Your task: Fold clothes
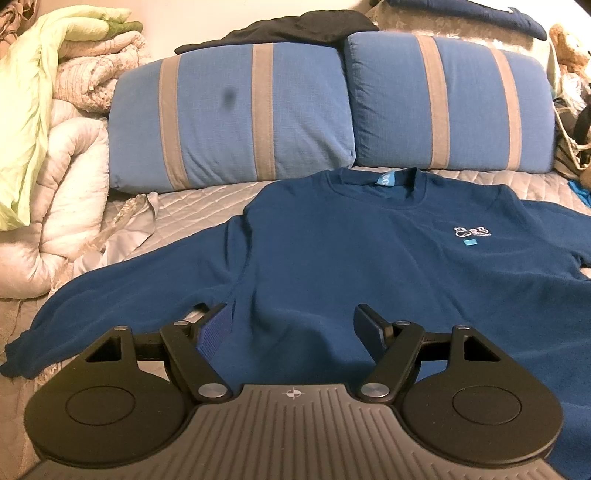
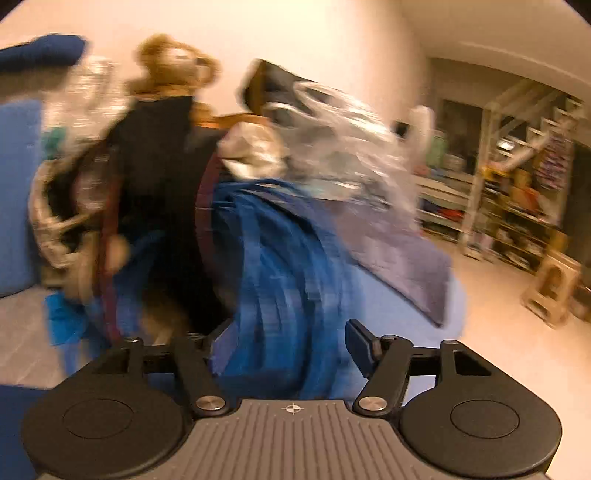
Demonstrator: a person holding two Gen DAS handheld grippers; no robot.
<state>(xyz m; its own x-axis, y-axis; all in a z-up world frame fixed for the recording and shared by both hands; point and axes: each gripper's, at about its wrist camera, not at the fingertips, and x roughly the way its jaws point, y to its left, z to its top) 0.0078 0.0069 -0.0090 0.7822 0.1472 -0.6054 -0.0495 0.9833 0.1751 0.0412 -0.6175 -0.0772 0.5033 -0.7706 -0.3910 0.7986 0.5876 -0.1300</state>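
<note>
Grey quilted bedding covers the bed, and one dark blue sweatshirt lies face up on it, collar toward two blue cushions with tan stripes that lean side by side at the head. One sleeve stretches out flat to the left; the other runs off the right edge of the left wrist view. One small white logo sits on the chest. One dark garment lies on top of the cushions, and a rolled pale duvet is piled at the left.

One left gripper hangs low over the sweatshirt's lower part, its two fingers spread wide with nothing between them.

One right gripper is likewise spread wide and empty. Its view is heavily blurred: a heap of bags and blue fabric with one brown stuffed toy on top, and wooden shelves along the far wall.
</note>
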